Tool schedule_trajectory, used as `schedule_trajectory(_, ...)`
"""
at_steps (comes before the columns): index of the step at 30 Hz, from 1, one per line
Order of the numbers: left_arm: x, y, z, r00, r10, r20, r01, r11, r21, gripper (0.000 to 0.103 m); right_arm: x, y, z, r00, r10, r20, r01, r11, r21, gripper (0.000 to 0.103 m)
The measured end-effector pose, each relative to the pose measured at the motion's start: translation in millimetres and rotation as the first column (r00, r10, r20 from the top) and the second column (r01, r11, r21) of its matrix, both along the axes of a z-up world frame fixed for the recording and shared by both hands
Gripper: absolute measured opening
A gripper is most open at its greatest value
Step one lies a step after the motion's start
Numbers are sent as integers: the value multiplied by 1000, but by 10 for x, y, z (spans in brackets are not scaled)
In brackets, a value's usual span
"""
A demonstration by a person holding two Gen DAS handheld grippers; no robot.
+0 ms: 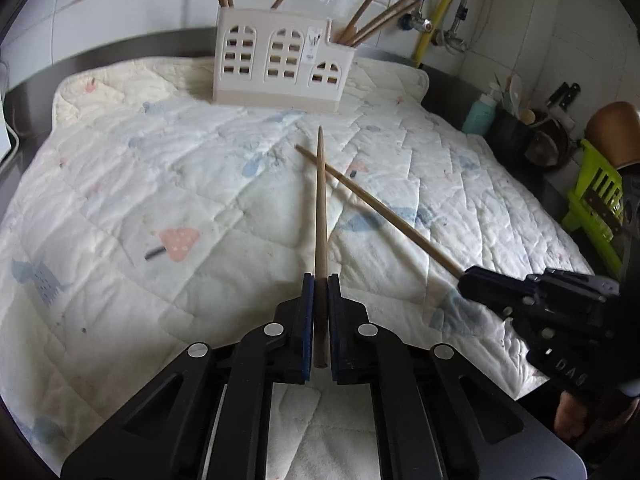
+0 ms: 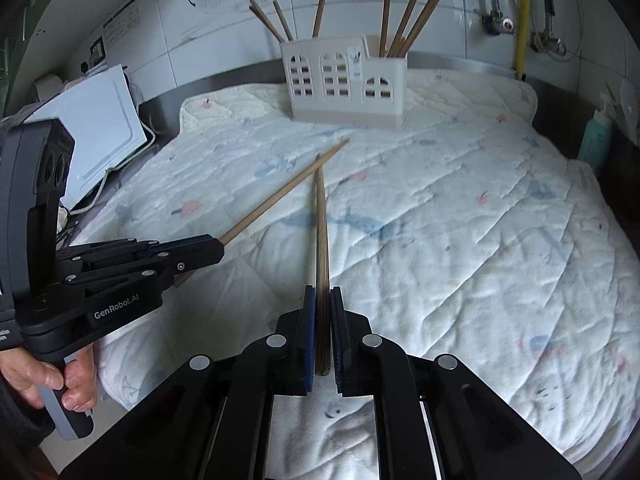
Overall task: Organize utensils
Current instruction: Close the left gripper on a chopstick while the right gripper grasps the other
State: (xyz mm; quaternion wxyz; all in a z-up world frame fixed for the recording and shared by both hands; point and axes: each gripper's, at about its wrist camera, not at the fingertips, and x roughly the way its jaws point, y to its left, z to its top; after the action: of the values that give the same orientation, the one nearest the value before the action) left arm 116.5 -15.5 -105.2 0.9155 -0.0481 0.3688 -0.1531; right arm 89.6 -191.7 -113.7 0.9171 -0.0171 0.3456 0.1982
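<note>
My left gripper (image 1: 320,284) is clamped on a chopstick (image 1: 320,208) that runs straight ahead from my jaws; my right gripper (image 2: 324,296) is level beside it, clamped on a second chopstick (image 2: 321,224); the tips cross ahead of both jaws, short of the holder (image 1: 280,68) on the quilted mat (image 1: 160,184).

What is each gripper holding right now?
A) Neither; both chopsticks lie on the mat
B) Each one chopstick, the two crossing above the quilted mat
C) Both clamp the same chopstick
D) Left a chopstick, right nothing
B: the left gripper is shut on the left chopstick, the right gripper on the right chopstick, and the sticks cross short of the holder.
</note>
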Motion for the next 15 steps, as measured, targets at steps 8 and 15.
schedule_trajectory(8, -98, 104, 395, 990, 26, 140, -19, 998, -53, 5, -12, -85, 516, 992, 16, 126, -18, 1000, 16, 7)
schedule_trajectory(15, 4, 158, 700, 977, 16, 214, -9, 999, -37, 5, 123, -129, 957, 980, 40, 193, -49, 998, 40, 7)
